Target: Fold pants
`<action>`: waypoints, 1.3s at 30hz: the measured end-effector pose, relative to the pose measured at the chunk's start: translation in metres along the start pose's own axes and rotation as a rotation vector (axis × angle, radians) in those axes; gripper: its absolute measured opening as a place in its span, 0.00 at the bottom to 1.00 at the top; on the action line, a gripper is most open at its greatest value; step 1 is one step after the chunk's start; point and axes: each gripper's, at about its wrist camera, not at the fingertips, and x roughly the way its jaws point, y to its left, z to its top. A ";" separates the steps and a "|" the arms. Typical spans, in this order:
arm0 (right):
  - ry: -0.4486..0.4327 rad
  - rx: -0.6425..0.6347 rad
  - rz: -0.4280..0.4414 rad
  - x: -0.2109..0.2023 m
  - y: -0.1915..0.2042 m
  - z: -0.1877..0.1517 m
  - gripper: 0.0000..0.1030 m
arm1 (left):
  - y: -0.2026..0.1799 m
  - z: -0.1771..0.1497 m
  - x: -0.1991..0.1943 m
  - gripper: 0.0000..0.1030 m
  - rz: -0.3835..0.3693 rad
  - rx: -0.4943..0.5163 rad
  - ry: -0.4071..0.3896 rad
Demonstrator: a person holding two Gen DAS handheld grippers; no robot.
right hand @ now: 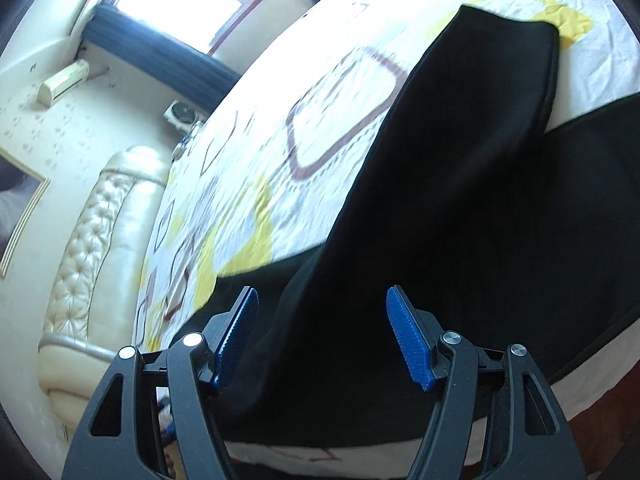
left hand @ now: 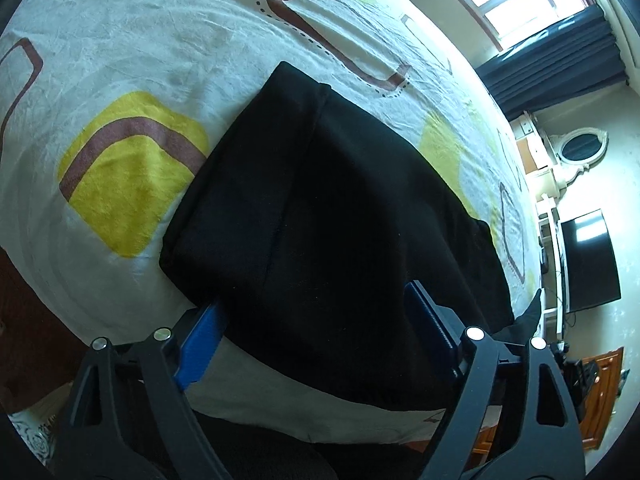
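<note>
In the left wrist view, a yellow patch with a brown band [left hand: 132,168] marks the white bedspread [left hand: 160,40] on the far left. To its right the black pants [left hand: 332,208] lie folded on the bed as a broad dark slab, a lengthwise seam running down the middle. The left hand-held gripper [left hand: 320,328] sits at the near edge of the pants, released, its blue pads [left hand: 200,344] spread wide on either side of the fabric. Further right stand dark blue curtains [left hand: 560,56], an oval mirror [left hand: 580,148] and a black television screen [left hand: 592,260].

In the right wrist view, a cream tufted headboard [right hand: 92,240] fills the left edge, with the patterned bedspread [right hand: 280,160] beside it. The pants [right hand: 460,220] stretch from the near foreground up toward the far right corner. The right hand-held gripper [right hand: 324,336] is also released, jaws apart, with black cloth lying between the blue ribbed pads [right hand: 408,340]; whether either pad actually touches the cloth is hard to tell here.
</note>
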 end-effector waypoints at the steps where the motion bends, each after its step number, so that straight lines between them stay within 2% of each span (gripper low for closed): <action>1: -0.026 0.010 -0.021 0.000 -0.002 0.013 0.64 | -0.003 0.000 0.002 0.83 0.012 0.017 0.004; 5: -0.069 0.048 -0.161 0.019 -0.008 0.064 0.64 | -0.008 -0.001 0.004 0.83 0.030 0.058 0.008; 7: -0.066 0.057 -0.243 0.037 -0.009 0.087 0.64 | -0.006 -0.001 0.004 0.85 0.023 0.056 0.008; 10: -0.032 0.084 -0.316 0.064 -0.014 0.110 0.64 | -0.003 -0.001 0.004 0.89 -0.009 0.034 0.008; 11: -0.004 0.100 -0.327 0.075 -0.019 0.114 0.59 | -0.002 -0.001 0.004 0.89 -0.016 0.029 0.010; 12: 0.024 0.113 -0.337 0.082 -0.028 0.117 0.31 | 0.000 -0.001 0.004 0.90 -0.023 0.026 0.011; 13: 0.040 0.121 -0.357 0.086 -0.032 0.117 0.16 | 0.003 -0.001 0.003 0.91 -0.028 0.024 0.012; 15: 0.002 0.134 -0.312 0.077 -0.041 0.113 0.10 | 0.004 -0.001 0.003 0.91 -0.033 0.022 0.016; 18: -0.075 0.108 -0.203 0.038 -0.044 0.106 0.09 | 0.005 0.000 0.003 0.91 -0.046 0.008 0.018; 23: -0.146 0.095 -0.137 -0.035 -0.076 0.061 0.08 | 0.012 0.000 -0.001 0.91 -0.064 -0.013 0.014; 26: -0.129 0.165 -0.117 -0.055 -0.111 0.031 0.08 | 0.012 0.000 -0.002 0.91 -0.065 -0.017 0.011; 29: -0.054 0.196 -0.096 -0.051 -0.141 0.016 0.08 | 0.012 0.000 -0.002 0.91 -0.065 -0.017 0.010; 30: -0.038 0.192 -0.087 -0.051 -0.145 0.015 0.10 | 0.011 0.000 -0.002 0.92 -0.066 -0.017 0.009; 31: -0.041 0.187 -0.072 -0.058 -0.146 0.013 0.16 | 0.011 -0.001 -0.002 0.92 -0.067 -0.017 0.009; 33: -0.089 0.159 -0.060 -0.080 -0.144 0.017 0.22 | 0.012 -0.001 -0.002 0.92 -0.068 -0.019 0.009; 34: -0.126 0.147 -0.057 -0.094 -0.146 0.023 0.29 | 0.012 -0.001 -0.003 0.92 -0.070 -0.025 0.007; 36: -0.214 0.148 -0.110 -0.125 -0.161 0.041 0.46 | 0.013 0.000 -0.003 0.94 -0.079 -0.040 0.003; 38: -0.323 0.198 -0.188 -0.156 -0.191 0.058 0.47 | 0.014 -0.001 -0.002 0.96 -0.091 -0.054 -0.003; 39: -0.348 0.232 -0.221 -0.165 -0.209 0.067 0.47 | 0.014 -0.001 -0.002 0.97 -0.095 -0.060 -0.007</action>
